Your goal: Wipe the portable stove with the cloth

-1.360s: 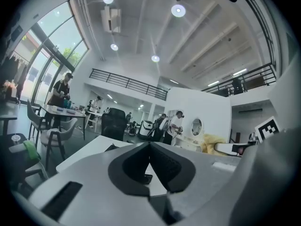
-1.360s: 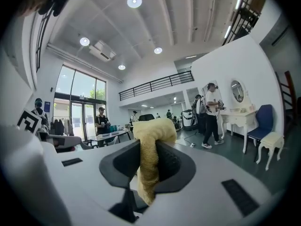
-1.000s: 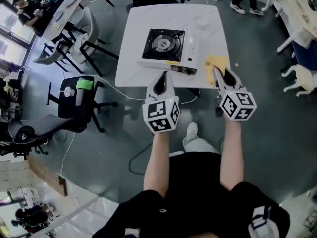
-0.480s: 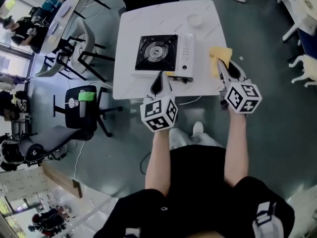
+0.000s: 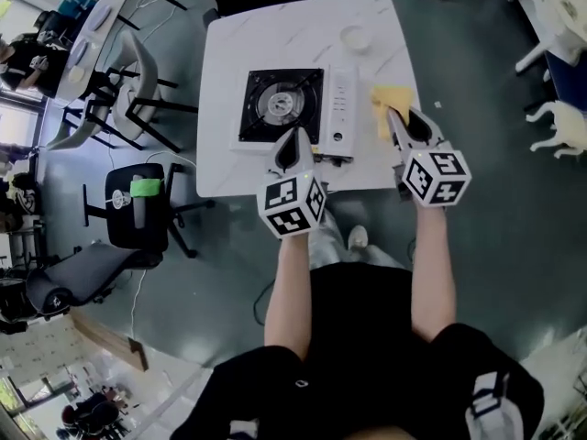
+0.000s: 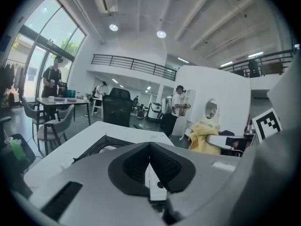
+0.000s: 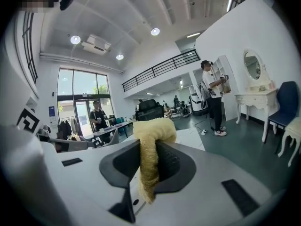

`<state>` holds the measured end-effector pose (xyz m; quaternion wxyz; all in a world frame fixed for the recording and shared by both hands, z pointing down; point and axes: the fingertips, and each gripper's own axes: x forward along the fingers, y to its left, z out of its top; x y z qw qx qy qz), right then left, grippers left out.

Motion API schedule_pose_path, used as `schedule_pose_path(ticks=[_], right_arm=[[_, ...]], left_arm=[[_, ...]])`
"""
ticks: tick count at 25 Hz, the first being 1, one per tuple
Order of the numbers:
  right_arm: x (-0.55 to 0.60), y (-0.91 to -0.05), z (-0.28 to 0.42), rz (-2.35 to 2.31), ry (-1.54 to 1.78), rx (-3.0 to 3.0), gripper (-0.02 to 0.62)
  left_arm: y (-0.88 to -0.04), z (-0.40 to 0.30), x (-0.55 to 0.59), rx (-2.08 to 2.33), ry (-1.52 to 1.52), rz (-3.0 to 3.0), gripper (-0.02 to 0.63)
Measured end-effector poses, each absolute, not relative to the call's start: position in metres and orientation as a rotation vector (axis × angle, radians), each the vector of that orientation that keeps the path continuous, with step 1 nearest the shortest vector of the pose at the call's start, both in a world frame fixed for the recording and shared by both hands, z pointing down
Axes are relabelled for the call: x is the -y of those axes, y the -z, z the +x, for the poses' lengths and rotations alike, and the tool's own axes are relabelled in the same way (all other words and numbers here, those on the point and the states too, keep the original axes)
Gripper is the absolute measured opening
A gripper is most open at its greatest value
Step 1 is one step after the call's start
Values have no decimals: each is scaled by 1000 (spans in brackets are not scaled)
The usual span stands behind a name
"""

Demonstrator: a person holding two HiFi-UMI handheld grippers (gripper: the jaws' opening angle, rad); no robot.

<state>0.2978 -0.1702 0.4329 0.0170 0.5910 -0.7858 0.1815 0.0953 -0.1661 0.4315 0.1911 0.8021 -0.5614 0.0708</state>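
Observation:
The portable stove (image 5: pixel 284 108), a black burner top with a white control strip (image 5: pixel 341 108), sits on the white table (image 5: pixel 229 163). My right gripper (image 5: pixel 396 119) is shut on a yellow cloth (image 5: pixel 389 104) and holds it just right of the stove, above the table. In the right gripper view the cloth (image 7: pixel 149 154) is pinched between the jaws and bulges over their tips. My left gripper (image 5: pixel 295 140) is shut with nothing in it, over the stove's near edge. The left gripper view shows the stove (image 6: pixel 101 147) ahead and the cloth (image 6: pixel 203 138) to the right.
A small white bowl (image 5: pixel 353 37) stands on the table beyond the stove. Grey chairs (image 5: pixel 138 81) and a black office chair (image 5: pixel 138 200) stand left of the table. A white chair (image 5: pixel 559 126) is at the far right. People stand in the background.
Both grippers have moved forward over the table's near edge. The right gripper has carried the cloth closer to the stove's right side. Both stay shut.

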Motion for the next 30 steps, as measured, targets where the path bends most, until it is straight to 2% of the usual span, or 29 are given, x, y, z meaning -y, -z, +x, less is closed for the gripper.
schedule_pose_path(ticks=[6, 14, 26, 30], right_arm=[[210, -424, 305, 1843, -468, 2370, 61], [256, -468, 281, 1752, -478, 2295, 61], [339, -482, 244, 1428, -156, 2170, 61], [353, -515, 229, 1278, -105, 2097, 63]], left_arm=[[-426, 104, 204, 1514, -205, 2293, -6], [-444, 89, 233, 1446, -237, 2303, -6], [-463, 49, 260, 1469, -239, 2231, -6], [-465, 36, 263, 1474, -209, 2201, -6]])
